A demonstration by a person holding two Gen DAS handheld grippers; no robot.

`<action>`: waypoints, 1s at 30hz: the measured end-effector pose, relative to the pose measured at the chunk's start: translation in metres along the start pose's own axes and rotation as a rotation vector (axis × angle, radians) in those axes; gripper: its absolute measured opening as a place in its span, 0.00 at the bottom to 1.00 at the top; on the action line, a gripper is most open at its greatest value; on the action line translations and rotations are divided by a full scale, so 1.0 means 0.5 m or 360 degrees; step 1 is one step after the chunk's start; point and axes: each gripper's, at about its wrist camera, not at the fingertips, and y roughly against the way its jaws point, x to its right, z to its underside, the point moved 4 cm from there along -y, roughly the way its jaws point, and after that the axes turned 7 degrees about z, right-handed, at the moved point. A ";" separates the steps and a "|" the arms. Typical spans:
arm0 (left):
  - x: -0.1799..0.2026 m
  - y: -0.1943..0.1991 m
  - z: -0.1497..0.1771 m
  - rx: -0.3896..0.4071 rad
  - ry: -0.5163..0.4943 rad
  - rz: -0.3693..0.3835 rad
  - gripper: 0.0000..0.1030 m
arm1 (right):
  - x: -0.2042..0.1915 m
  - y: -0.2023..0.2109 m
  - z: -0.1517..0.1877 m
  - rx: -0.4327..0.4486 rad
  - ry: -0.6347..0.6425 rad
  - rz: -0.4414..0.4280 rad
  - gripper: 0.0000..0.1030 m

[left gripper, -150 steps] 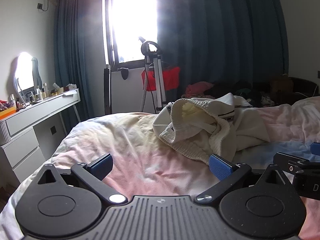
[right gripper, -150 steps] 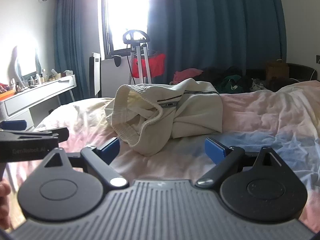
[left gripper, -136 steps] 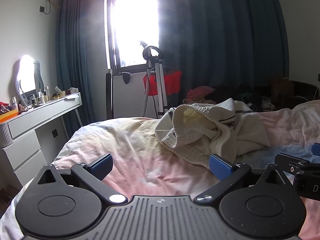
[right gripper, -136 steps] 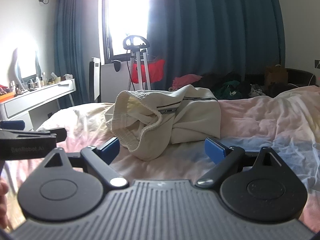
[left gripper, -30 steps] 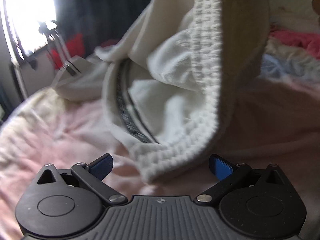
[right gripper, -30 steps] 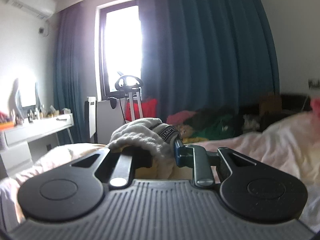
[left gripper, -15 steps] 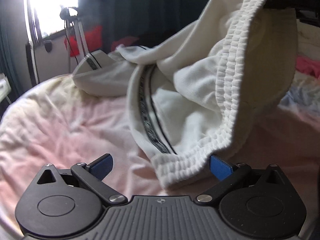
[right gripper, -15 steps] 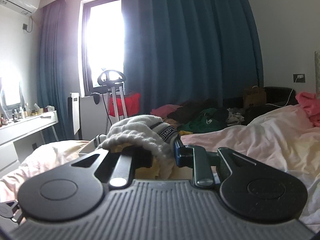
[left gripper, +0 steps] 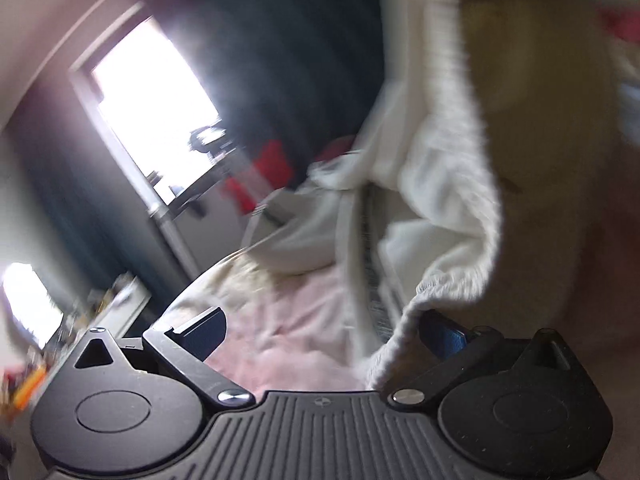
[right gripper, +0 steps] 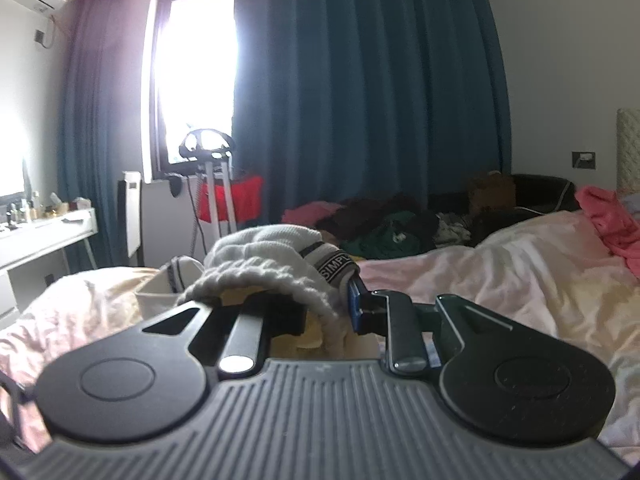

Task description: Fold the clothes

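Cream garment [left gripper: 448, 184]: pinched at waistband by right gripper [right gripper: 340, 308]; left gripper [left gripper: 320, 332] spread, empty. Risked slipping free, bunching on bed [right gripper: 500, 280].

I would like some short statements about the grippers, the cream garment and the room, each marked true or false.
1. The right gripper is closed on the ribbed waistband of the cream garment. True.
2. The left gripper is clamped on the garment. False: its jaws stand wide open, and the waistband edge only hangs near the blue pad of one finger.
3. The garment lies flat and neatly folded on the bed. False: one end is lifted and the rest trails onto the bedding.
4. Dark blue curtains hang beside a bright window. True.
5. The bedding is plain dark grey. False: it is pale pink and cream.
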 end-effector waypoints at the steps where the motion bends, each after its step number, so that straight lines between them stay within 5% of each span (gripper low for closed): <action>1: -0.021 -0.004 -0.004 -0.0016 0.0073 -0.0036 1.00 | 0.004 -0.002 0.002 -0.0011 -0.0002 -0.0001 0.24; 6: -0.143 -0.017 -0.002 -0.0058 0.0460 -0.0155 1.00 | 0.000 0.005 0.007 -0.0047 0.0039 -0.0039 0.24; 9: -0.192 -0.008 -0.003 -0.0085 0.0559 -0.0263 1.00 | -0.021 0.026 0.016 -0.0079 0.0147 -0.0107 0.24; 12: -0.258 0.017 -0.008 -0.0026 0.0572 -0.0637 1.00 | -0.055 0.060 0.038 -0.0142 0.0223 -0.0248 0.25; 15: -0.367 0.050 0.000 0.0058 0.0785 -0.0820 1.00 | -0.090 0.087 0.061 -0.0218 0.0277 -0.0382 0.25; 20: -0.461 0.070 0.061 -0.0030 0.1218 -0.0559 1.00 | -0.137 0.104 0.099 -0.0331 0.0570 -0.0411 0.25; 23: -0.444 0.064 0.075 -0.0094 0.1361 -0.0262 0.99 | -0.131 0.096 0.114 -0.0427 0.0654 -0.0352 0.25; 26: -0.396 0.034 0.076 -0.0126 0.1490 0.0172 0.96 | -0.085 0.080 0.110 -0.0706 0.0326 -0.0491 0.31; 30: -0.328 0.009 0.068 -0.0184 0.1524 0.0477 0.96 | -0.003 0.077 0.102 -0.0886 -0.0243 -0.0746 0.65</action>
